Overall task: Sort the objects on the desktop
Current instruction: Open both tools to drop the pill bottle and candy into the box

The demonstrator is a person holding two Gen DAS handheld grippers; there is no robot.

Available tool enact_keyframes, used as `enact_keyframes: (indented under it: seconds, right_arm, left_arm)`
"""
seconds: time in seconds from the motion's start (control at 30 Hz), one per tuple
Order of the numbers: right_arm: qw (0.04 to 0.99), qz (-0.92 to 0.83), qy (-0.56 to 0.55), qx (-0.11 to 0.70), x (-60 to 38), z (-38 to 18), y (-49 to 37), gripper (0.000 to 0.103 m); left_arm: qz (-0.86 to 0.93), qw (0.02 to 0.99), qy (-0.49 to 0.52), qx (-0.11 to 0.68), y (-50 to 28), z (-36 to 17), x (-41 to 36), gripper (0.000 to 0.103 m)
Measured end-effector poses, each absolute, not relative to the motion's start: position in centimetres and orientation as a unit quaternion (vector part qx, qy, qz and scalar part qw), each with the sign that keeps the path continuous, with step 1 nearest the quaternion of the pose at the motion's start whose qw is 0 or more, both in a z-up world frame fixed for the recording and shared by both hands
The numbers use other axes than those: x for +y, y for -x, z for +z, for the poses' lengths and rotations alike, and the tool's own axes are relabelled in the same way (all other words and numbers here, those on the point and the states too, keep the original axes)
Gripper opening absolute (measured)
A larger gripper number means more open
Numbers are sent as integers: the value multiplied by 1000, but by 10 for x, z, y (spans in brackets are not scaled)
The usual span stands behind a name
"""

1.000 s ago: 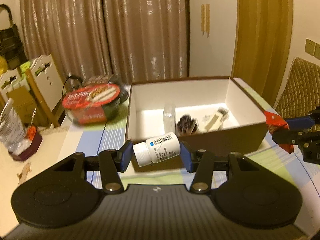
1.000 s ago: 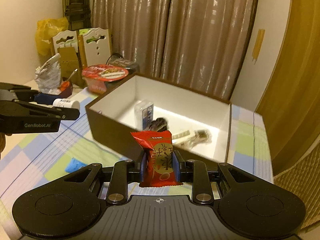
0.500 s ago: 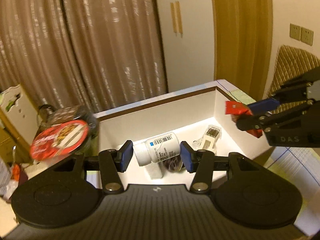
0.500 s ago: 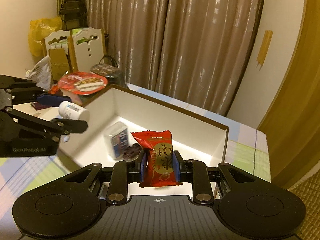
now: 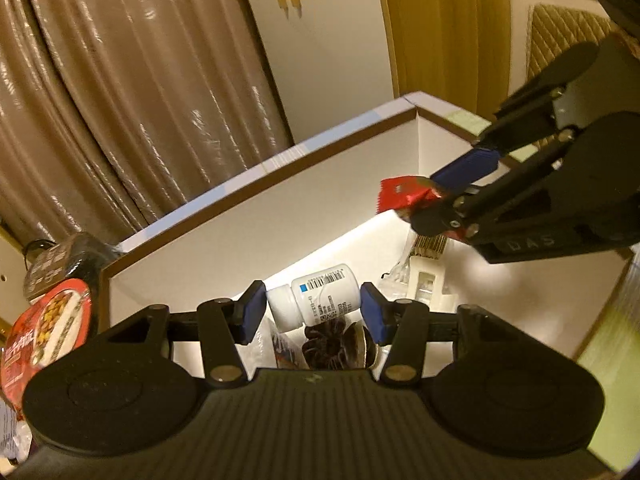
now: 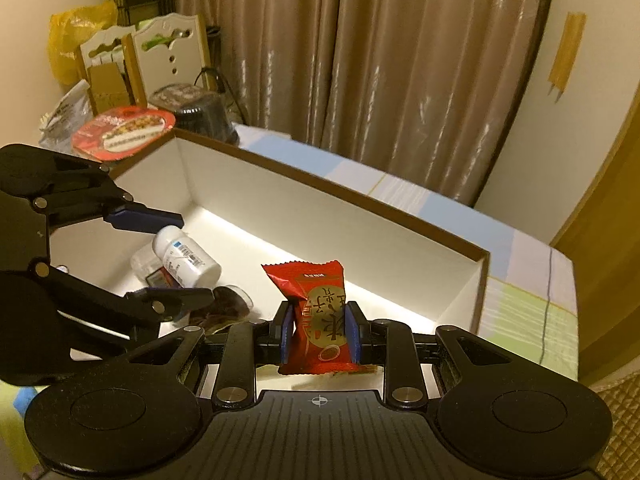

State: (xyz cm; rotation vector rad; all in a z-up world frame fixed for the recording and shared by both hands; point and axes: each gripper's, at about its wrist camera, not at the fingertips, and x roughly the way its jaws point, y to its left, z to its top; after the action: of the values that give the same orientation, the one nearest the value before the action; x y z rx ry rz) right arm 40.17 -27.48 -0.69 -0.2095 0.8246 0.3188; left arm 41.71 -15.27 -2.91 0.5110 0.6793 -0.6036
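Note:
A brown box with a white inside lies open below both grippers. My left gripper is shut on a white pill bottle, held sideways over the box's left part. My right gripper is shut on a red snack packet, hanging over the box's right part. On the box floor lie a dark pleated item, a small clear case and a barcoded package.
A red-lidded food bowl and a black-lidded bowl stand just left of the box. A checked tablecloth covers the table. Behind are curtains, white chair backs and bags.
Both grippers have moved forward from in front of the box to over its inside, still holding the bottle and the packet. The left view has tilted.

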Motion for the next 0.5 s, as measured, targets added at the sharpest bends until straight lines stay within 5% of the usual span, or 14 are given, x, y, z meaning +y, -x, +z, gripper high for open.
enact_keyframes:
  seconds: [0.23, 0.33, 0.5]
  right_arm:
    - [891, 159, 103, 414, -276, -20, -421, 26]
    - [887, 161, 105, 420, -276, -24, -424, 26]
    - [882, 166, 110, 426, -273, -27, -428, 27]
  left_arm:
    - [-301, 857, -260, 328, -428, -43, -162, 47]
    - [-300, 859, -258, 325, -426, -41, -158, 62]
    - [-291, 868, -248, 316, -420, -32, -146, 64]
